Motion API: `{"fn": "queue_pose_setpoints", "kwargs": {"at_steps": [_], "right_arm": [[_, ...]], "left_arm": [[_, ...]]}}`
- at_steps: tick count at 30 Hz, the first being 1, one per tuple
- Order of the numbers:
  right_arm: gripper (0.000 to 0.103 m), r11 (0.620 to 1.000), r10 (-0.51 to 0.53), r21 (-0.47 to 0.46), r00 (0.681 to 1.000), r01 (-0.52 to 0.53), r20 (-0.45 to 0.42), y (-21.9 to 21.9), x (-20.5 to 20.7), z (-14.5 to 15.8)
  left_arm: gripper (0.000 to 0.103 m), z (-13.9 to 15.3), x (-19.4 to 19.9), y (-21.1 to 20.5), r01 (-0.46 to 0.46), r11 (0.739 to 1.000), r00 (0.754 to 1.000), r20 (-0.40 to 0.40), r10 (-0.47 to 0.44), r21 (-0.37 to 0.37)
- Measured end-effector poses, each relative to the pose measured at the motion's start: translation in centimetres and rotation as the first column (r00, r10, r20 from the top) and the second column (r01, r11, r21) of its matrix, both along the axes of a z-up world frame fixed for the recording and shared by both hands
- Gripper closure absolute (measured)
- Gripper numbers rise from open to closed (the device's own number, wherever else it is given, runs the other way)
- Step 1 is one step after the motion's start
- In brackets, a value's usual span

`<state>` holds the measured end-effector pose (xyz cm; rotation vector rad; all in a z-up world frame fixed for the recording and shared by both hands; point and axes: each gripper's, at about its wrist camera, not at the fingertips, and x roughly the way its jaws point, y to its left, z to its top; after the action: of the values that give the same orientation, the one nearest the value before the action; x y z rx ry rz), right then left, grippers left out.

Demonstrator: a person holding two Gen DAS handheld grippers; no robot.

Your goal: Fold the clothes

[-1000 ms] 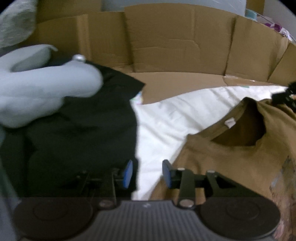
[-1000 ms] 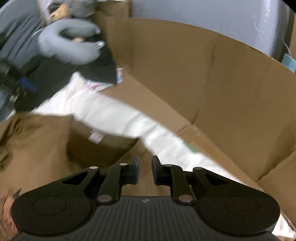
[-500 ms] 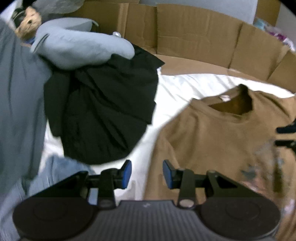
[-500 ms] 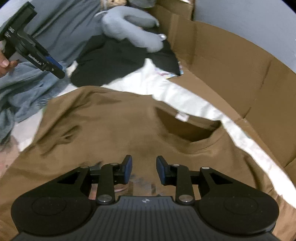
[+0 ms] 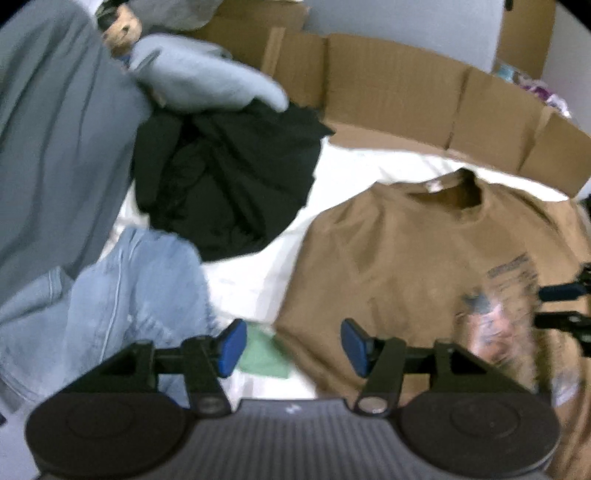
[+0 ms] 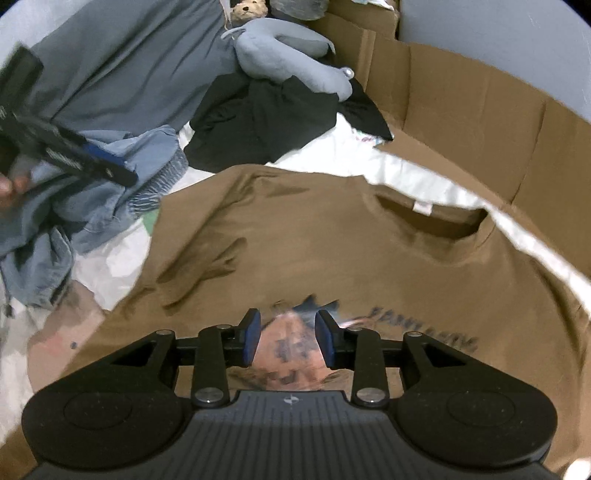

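A brown T-shirt (image 6: 332,240) lies spread flat, print side up, on a white sheet (image 5: 351,166), its collar toward the far edge where a cardboard wall (image 6: 480,122) stands along the back and right side. Only a narrow strip of sheet shows between the collar and the cardboard, so there is little room there. More bare sheet shows on the shirt's left, between it and a heap of other clothes.

The left claw (image 5: 290,345) hangs above the shirt's left edge, its jaws opening, nothing between them; under it lie bare sheet and a small green cloth (image 5: 264,356). The right claw (image 6: 289,338) hovers over the printed picture (image 6: 291,350) on the shirt's chest, its jaws also opening and empty.

The heap at the far left corner holds a black garment (image 5: 229,184), a grey neck pillow (image 6: 291,62) resting on it, blue jeans (image 5: 140,295) nearer, and a big grey-blue cloth (image 5: 55,147) behind.

The shirt's lower hem is hidden behind the claw bodies, and its right sleeve runs out of view. The print is blurred and its lettering unreadable. A small teddy-like toy (image 6: 247,9) at the top of the heap is cut off.
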<state>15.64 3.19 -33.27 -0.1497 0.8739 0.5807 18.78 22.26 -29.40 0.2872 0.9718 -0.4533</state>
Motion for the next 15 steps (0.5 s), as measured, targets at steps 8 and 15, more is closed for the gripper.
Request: {"fn": "queue_pose_setpoints", "kwargs": {"at_steps": [8, 15], "right_arm": [[0.064, 1.0, 0.01, 0.024, 0.999, -0.009, -0.034, 3.6, -1.8, -1.3], [0.064, 0.999, 0.015, 0.049, 0.998, -0.012, -0.059, 6.2, -1.1, -1.9]], "left_arm": [[0.022, -3.0, 1.9, 2.4, -0.081, 0.98, 0.983, 0.176, 0.049, 0.181], [0.009, -6.6, 2.9, 2.5, -0.03, 0.972, 0.994, 0.114, 0.004, 0.232]]}}
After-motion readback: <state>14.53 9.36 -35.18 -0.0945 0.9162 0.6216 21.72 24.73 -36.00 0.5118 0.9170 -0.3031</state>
